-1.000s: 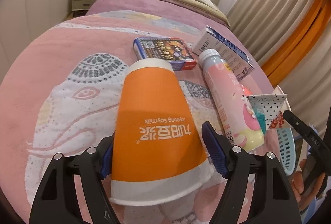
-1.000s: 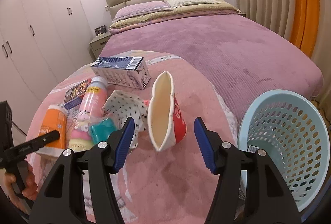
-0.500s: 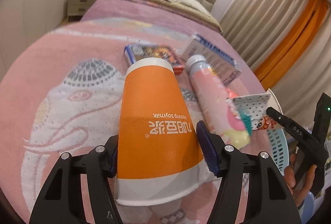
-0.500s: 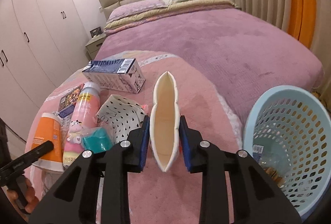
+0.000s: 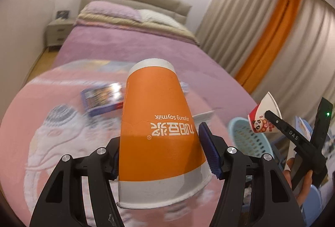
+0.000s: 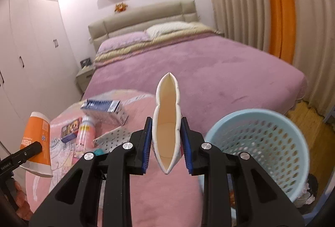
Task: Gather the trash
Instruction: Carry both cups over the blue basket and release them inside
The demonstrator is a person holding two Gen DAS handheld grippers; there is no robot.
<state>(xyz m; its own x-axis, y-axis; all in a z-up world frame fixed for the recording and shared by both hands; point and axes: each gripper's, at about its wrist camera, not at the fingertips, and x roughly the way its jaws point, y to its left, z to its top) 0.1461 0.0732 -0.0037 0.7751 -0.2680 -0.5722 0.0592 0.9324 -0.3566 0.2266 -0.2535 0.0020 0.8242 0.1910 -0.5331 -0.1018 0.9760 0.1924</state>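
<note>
Left wrist view: my left gripper (image 5: 165, 151) has its jaws set wide around an orange paper cup (image 5: 158, 120), pads pressed to its flanks near the rim. The cup is upside down, white base band pointing away, white rim band nearest me, with a small dent on its left side. Its print reads "Joyoung soymilk" above larger Chinese characters, all inverted. It hangs above the pink elephant-print blanket (image 5: 41, 122) spread on the bed (image 5: 134, 46).

Behind the orange cup on the blanket lies a blue printed box (image 5: 102, 99), blurred, so I cannot read it. To the cup's right my right gripper (image 5: 272, 117) carries a squashed red-and-white cup (image 5: 263, 120) with a cartoon panda on it; the letters "DAS" show on that gripper's arm. Below that cup stands the pale blue basket (image 5: 247, 136).

In the right wrist view, my right gripper (image 6: 167, 141) has narrow jaws pinching the red-and-white cup (image 6: 167, 122) flat, its cream inside facing me, mouth creased to a slit. The basket (image 6: 261, 141) stands just right of it, beside the bed (image 6: 199, 67). Left of the squashed cup, on the blanket (image 6: 167, 189), lie a white polka-dot wrapper (image 6: 114, 136), a pink bottle (image 6: 85, 134), the blue printed box (image 6: 71, 130) and a blue-and-white carton (image 6: 104, 109). Farther left, the orange cup (image 6: 36, 143) sits in the left gripper's jaws.
</note>
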